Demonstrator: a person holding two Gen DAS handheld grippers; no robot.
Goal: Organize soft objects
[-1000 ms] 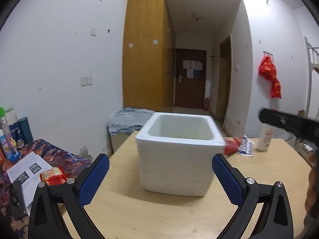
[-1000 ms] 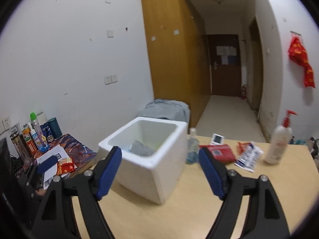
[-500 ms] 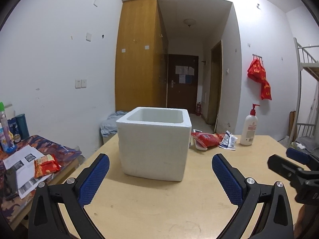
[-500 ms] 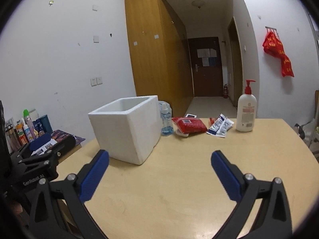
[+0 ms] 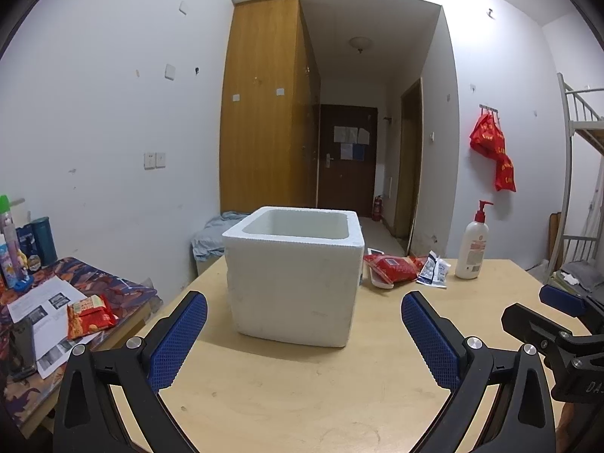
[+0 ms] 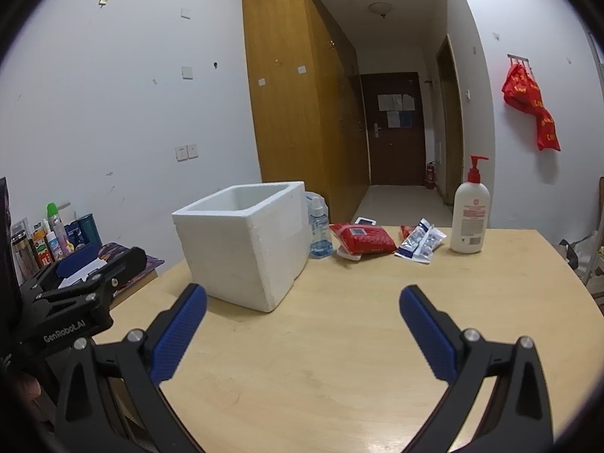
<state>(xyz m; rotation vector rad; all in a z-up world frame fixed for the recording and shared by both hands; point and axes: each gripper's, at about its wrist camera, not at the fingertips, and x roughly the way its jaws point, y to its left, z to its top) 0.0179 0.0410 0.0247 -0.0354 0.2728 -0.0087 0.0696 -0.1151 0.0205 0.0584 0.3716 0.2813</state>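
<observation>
A white foam box [image 5: 296,275] stands on the wooden table [image 5: 302,396]; it also shows in the right wrist view [image 6: 245,241]. Its inside is hidden from both views. My left gripper [image 5: 304,334] is open and empty, in front of the box and above the table. My right gripper [image 6: 302,330] is open and empty, to the right of the box. A red soft pack [image 6: 362,239] and a white-blue packet [image 6: 421,243] lie behind the box.
A white pump bottle [image 6: 470,213] stands at the table's far right. A small blue bottle [image 6: 319,226] stands behind the box. A side table [image 5: 56,302] at the left holds papers, a red snack bag [image 5: 88,315] and bottles.
Both grippers have pulled back and lowered from above the box to the near side of the table. Both stay open and empty.
</observation>
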